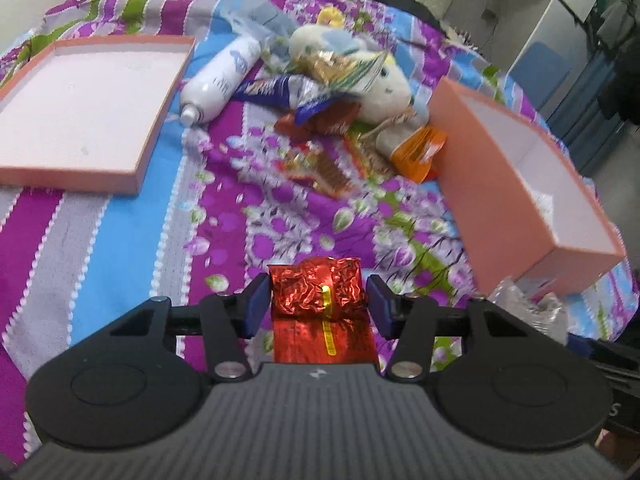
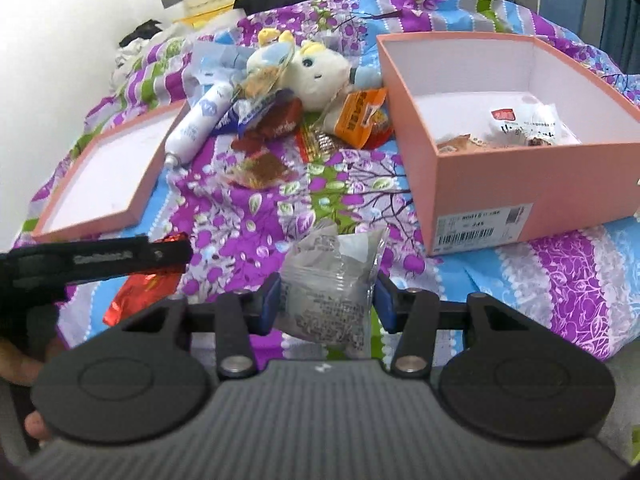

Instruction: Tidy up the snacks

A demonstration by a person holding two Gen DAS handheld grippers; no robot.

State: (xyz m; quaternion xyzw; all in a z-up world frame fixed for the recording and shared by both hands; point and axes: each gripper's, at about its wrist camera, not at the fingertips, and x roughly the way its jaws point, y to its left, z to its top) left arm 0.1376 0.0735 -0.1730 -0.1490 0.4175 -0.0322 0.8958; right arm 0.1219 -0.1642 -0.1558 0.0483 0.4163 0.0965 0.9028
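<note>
My left gripper (image 1: 318,304) is shut on a red foil snack packet (image 1: 320,300) and holds it above the bed. That packet also shows in the right wrist view (image 2: 140,290), under the left gripper's arm. My right gripper (image 2: 326,300) is shut on a clear grey snack packet (image 2: 332,284). The pink box (image 2: 520,184) stands to the right with a few snacks inside (image 2: 524,128); it also shows in the left wrist view (image 1: 516,200). A pile of loose snacks (image 1: 320,112) lies ahead in the middle, seen too in the right wrist view (image 2: 320,128).
The pink box lid (image 1: 80,108) lies open side up at the left. A white tube (image 1: 220,80) and a plush toy (image 1: 380,80) lie among the snacks. Everything rests on a purple flowered bedspread (image 1: 120,260). Dark clothes and furniture stand beyond the bed.
</note>
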